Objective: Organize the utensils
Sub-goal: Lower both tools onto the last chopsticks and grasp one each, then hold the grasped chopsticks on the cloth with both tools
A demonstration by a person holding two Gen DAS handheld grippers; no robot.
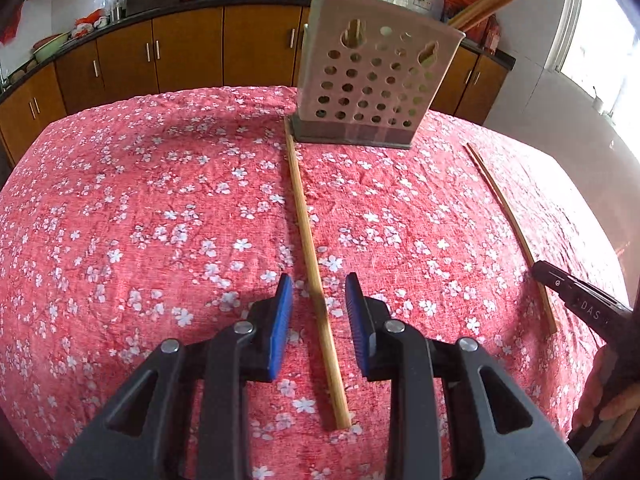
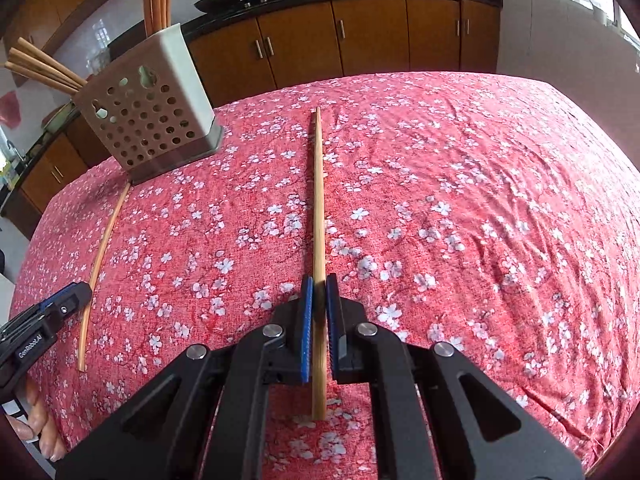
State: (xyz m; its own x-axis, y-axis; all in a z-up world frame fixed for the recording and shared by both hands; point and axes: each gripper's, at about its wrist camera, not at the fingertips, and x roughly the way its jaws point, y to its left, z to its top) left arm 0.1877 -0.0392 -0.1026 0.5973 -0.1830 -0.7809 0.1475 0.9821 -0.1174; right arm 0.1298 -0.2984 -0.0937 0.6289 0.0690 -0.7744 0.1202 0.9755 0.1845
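Two loose chopsticks lie on the red floral tablecloth, and one perforated holder stands near the table's far edge with more chopsticks upright or leaning inside it: four or so show in the tall group at one end and about three fan out from the other end, though the exact count is hard to read. One chopstick runs lengthwise away from the left gripper, its far tip just beside the holder's base; in the left wrist view it lies on the cloth between the two blue-padded fingers, which stand wide apart with a clear gap on either side of the stick, touching nothing. The second chopstick is caught by the right gripper, whose blue pads are drawn close together and press on it from both sides near its thicker end; the butt end pokes back past the pads toward the camera and the thin tip points off across the table. From the left wrist view that same stick appears at the right side of the cloth, well apart from the holder, with the right gripper's dark body over its near part. Two dark woks sit on the counter behind, above brown cabinet doors.
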